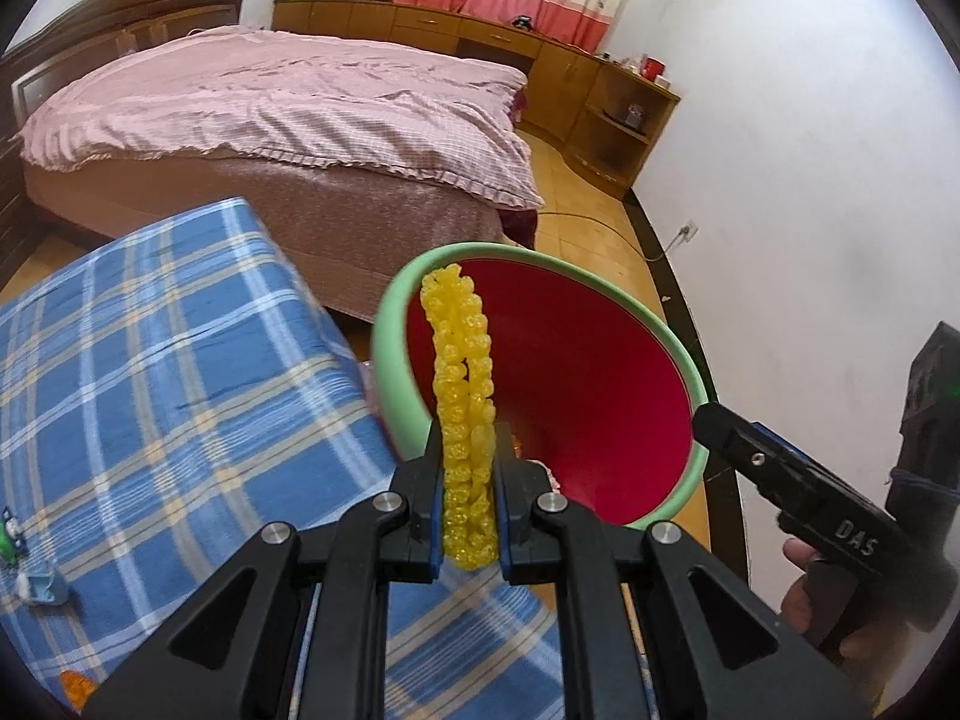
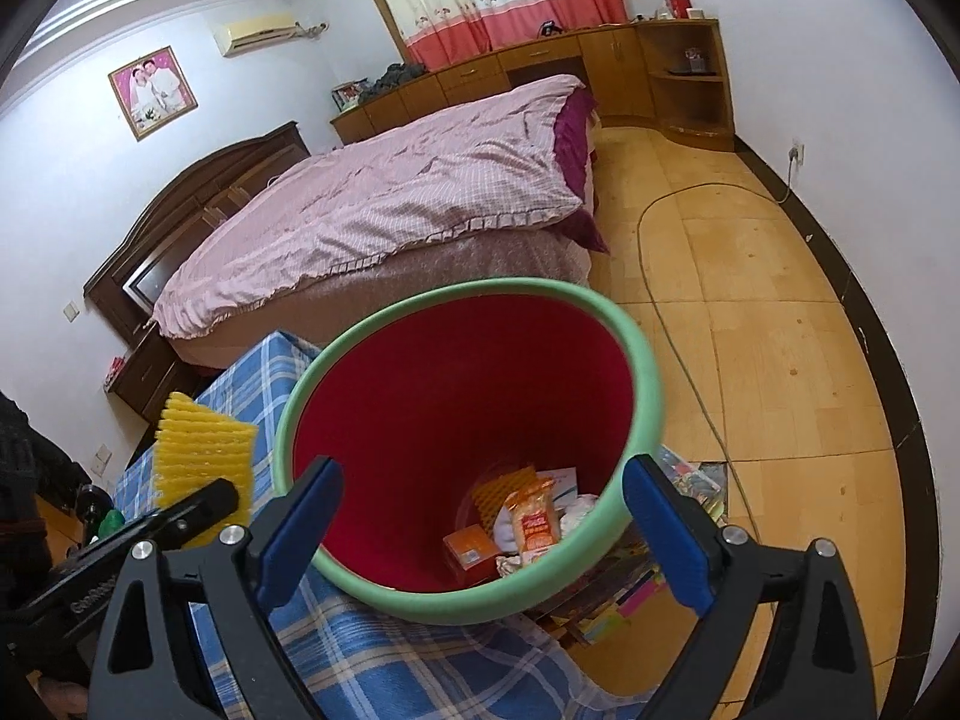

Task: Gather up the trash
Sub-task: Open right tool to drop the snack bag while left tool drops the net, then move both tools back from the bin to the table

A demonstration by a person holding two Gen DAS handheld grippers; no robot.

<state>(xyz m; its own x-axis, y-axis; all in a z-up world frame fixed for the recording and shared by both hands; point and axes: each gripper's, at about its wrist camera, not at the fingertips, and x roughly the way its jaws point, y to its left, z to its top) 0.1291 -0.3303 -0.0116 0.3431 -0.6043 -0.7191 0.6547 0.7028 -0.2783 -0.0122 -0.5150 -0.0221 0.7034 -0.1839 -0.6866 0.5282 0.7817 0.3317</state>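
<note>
**Foam netting on its way to the bin**

Trash is partly gathered already, as I judge it. In the red bin with the green rim [image 2: 384, 591], seen from my right wrist, several pieces lie at the bottom: an orange packet [image 2: 536, 519], a small orange box [image 2: 471, 549], some white crumpled paper [image 2: 577, 510] and another bit of orange foam net [image 2: 498, 489]. More is left to do. On the blue checked cloth of the table [image 1: 180, 372] I can see a small green thing [image 1: 11, 534] and a pale bluish scrap [image 1: 42, 588] near the left edge, and an orange bit [image 1: 78, 687] at the bottom; whether all of these are trash I cannot say for sure.

My left claw [image 1: 469, 516] is closed tight on the yellow foam netting [image 1: 462, 372], the blue pads pressing it from both sides. The piece stands upright out of the claw, folded on itself, a soft lattice of little knobbly loops; from the right wrist it shows as a ribbed yellow sheet beside the bin rim. It lines up with the bin mouth in the left view, but from the right it is to the bin's side, above the table, not over the opening.

My right claw [image 2: 483, 531] is spread wide and holds nothing; the bin's near rim lies between its pads without my being able to tell if either touches it. The bin leans against the table edge, tilted toward me.
</note>
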